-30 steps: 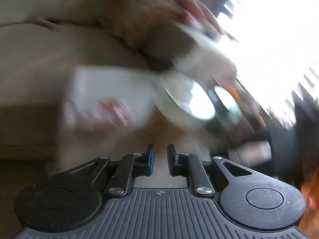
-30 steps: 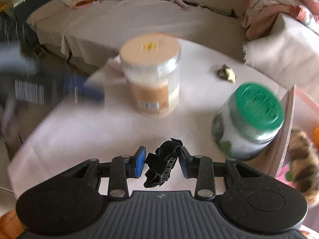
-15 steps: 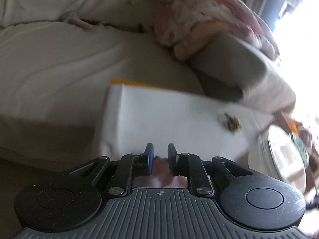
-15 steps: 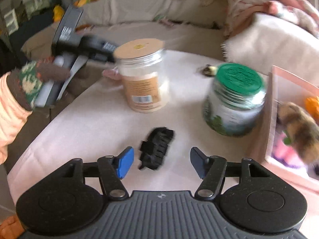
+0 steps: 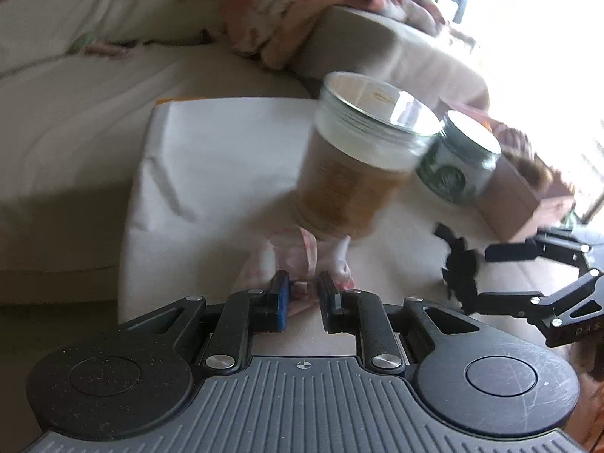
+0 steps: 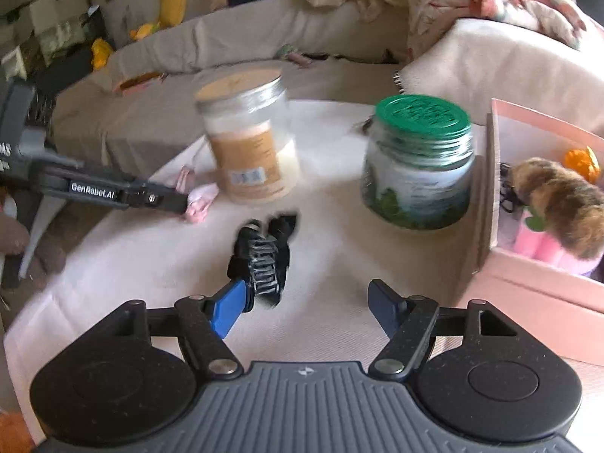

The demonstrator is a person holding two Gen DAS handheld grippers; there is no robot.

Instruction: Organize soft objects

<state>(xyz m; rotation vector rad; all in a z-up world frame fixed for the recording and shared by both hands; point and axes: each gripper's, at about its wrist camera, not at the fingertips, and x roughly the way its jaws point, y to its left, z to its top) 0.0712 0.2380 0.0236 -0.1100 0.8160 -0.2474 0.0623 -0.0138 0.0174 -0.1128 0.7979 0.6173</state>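
Spreading my right claw (image 6: 313,302) wide, I have just let its jaws open, and the black hair clip (image 6: 262,255) now lies loose on the white-covered table (image 6: 113,256), touching only the blue left pad and no longer gripped; I judge I set it down near the table's front edge so it waits clear of the jars. My left claw (image 5: 304,296) is nearly closed, and the pink-and-white cloth piece (image 5: 298,253) sits in the narrow gap between its pads; whether the pads truly press it I cannot tell, since motion blurs that spot. That cloth lies at the foot of the tan-lidded jar (image 6: 249,139), toward the table's left edge as the right camera sees it. The green-lidded jar (image 6: 417,162) stands nearer the right edge, just beside the pink box (image 6: 528,287), which already holds a furry brown toy (image 6: 555,196) and other soft things. I take the box as the collecting place, so soft pieces likely go there next.
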